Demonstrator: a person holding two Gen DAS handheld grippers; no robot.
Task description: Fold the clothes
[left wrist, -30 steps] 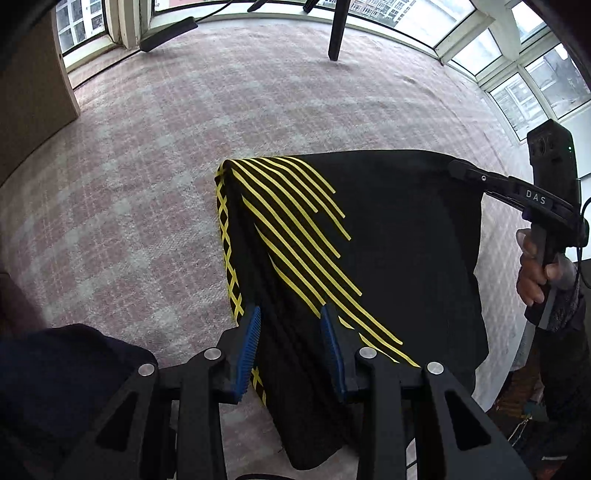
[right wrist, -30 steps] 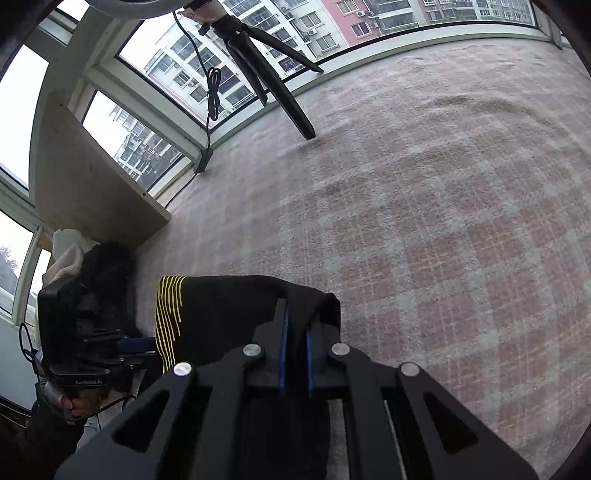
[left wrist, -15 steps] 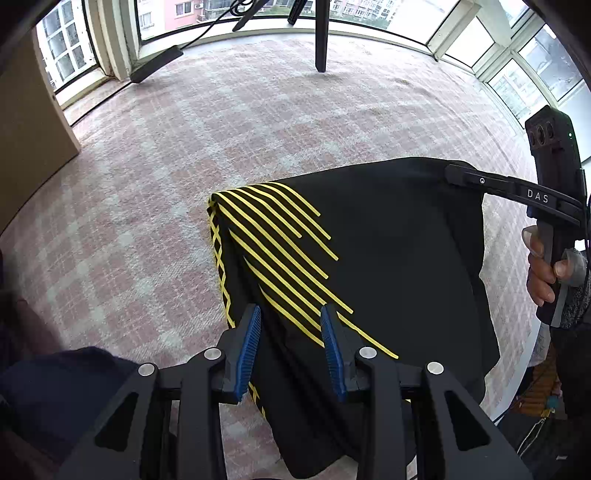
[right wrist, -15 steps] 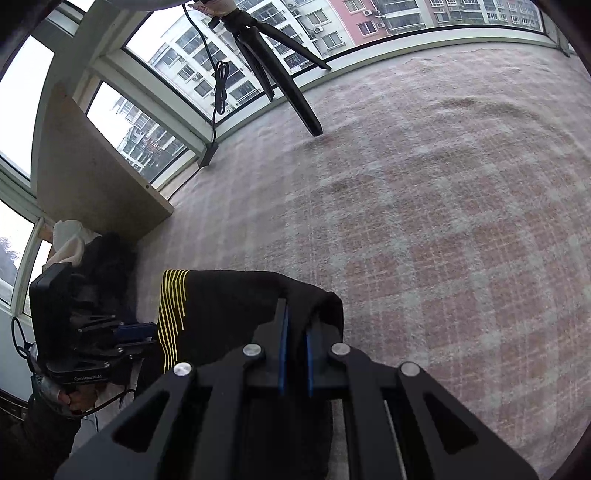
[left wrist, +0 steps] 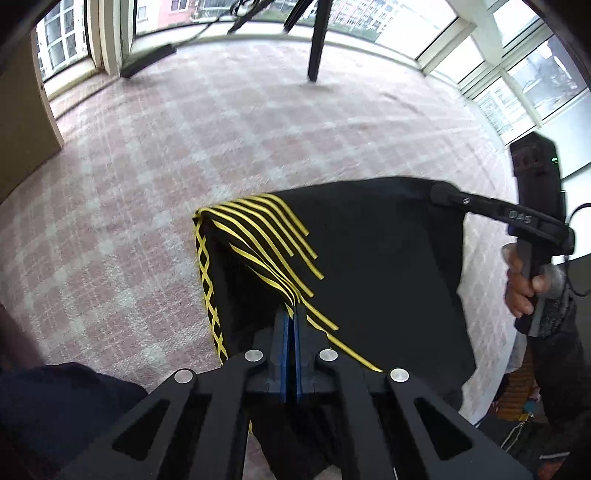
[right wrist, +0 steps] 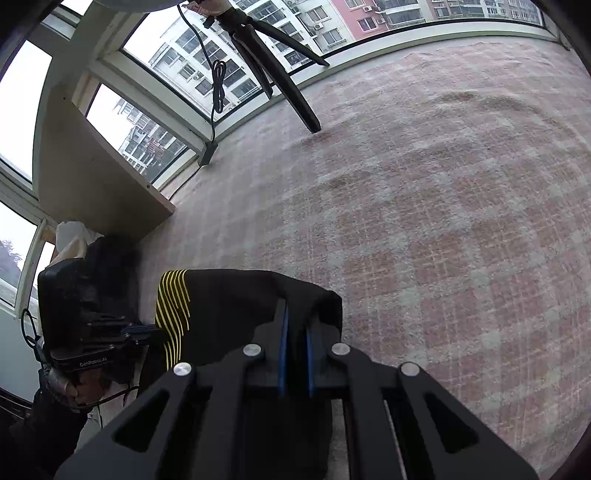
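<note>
Black garment (left wrist: 376,266) with yellow stripes hung stretched between both tongs over the pink checked carpet (left wrist: 147,177) — left tongs (left wrist: 290,321) pinched its striped fold, right tongs (right wrist: 295,325) gripped a black edge, both angled downward.

A glazed sunroom or enclosed balcony in a high-rise flat, probably a home. Curved white-framed windows (right wrist: 155,122) look onto apartment blocks (right wrist: 288,33). A pink-and-grey checked carpet (right wrist: 443,206) covers the floor, with a black tripod (right wrist: 280,77) at its window edge.
</note>
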